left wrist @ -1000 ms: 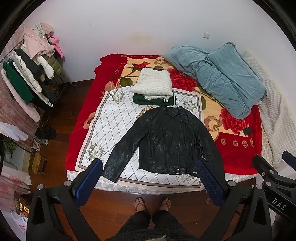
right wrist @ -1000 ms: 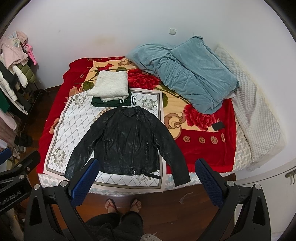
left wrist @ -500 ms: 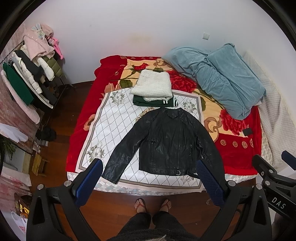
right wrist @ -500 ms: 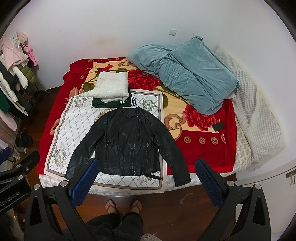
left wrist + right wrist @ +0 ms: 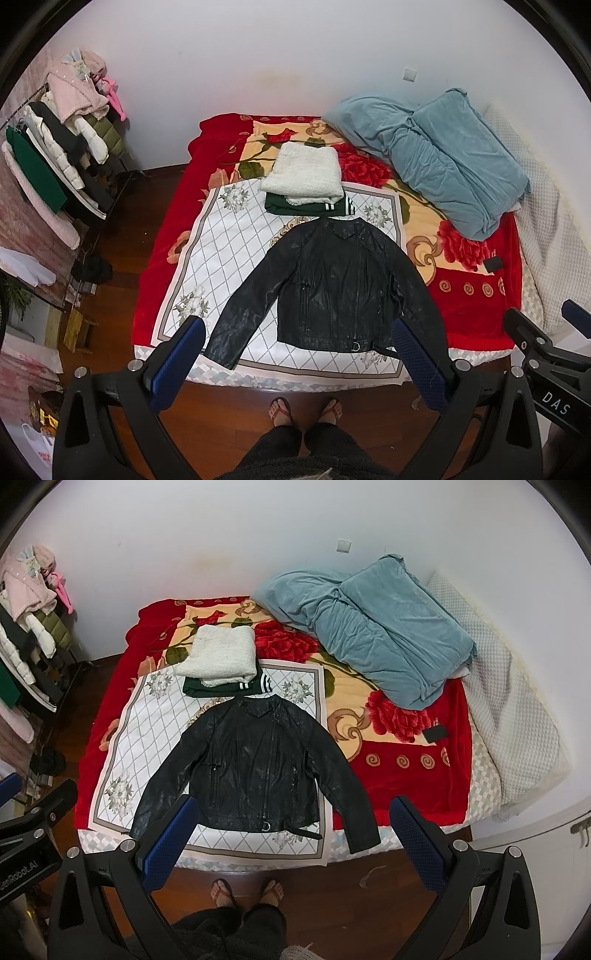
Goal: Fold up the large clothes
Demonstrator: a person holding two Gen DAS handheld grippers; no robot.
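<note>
We hold our left gripper (image 5: 299,360) and right gripper (image 5: 295,840) spread wide above the black leather jacket (image 5: 332,288), which lies flat on the white diamond-patterned cloth (image 5: 218,258).

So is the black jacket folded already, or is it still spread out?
Spread out. The jacket lies flat on the bed, front up, both sleeves angled outward, nothing folded over.
</note>
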